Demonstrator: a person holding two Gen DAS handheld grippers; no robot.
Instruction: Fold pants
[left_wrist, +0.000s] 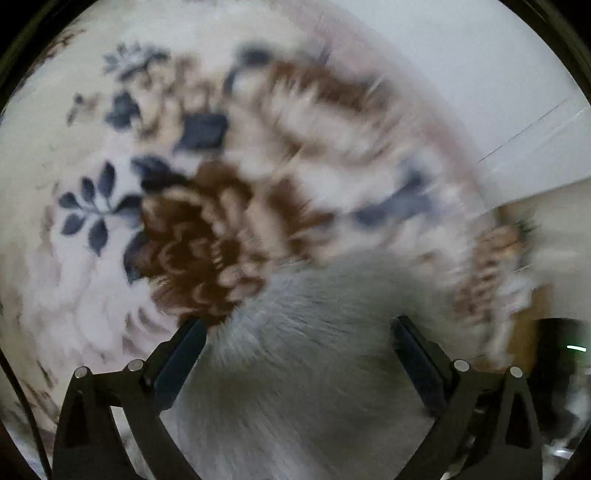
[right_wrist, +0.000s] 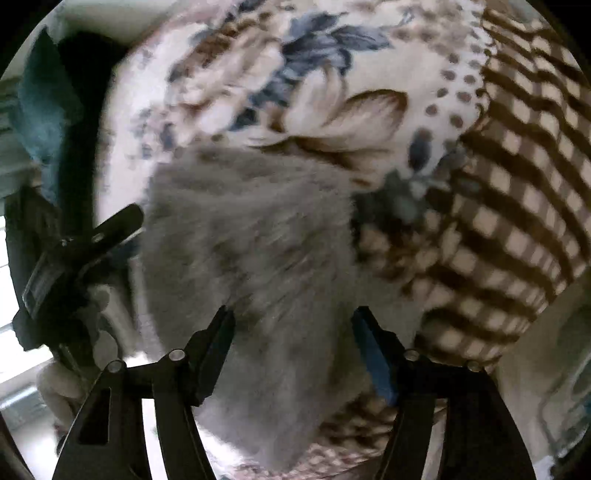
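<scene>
The grey fuzzy pants (left_wrist: 314, 332) lie on a flowered bed cover, blurred in both views. My left gripper (left_wrist: 298, 323) hangs over them with its jaws spread wide, and the cloth lies below and between the fingers without either pad pressing on it. In the right wrist view the pants (right_wrist: 251, 236) form a grey heap. My right gripper (right_wrist: 293, 312) stands open above their near end, with its pads apart from the cloth. The left gripper's black body (right_wrist: 74, 258) shows at the pants' left edge.
The bed cover (left_wrist: 110, 192) has brown and blue flowers on white, with a brown checked part (right_wrist: 517, 206) to the right. A white wall (left_wrist: 480, 74) lies beyond it. A dark teal cloth (right_wrist: 44, 110) sits at the bed's left side, and wooden furniture (left_wrist: 532, 332) at the right.
</scene>
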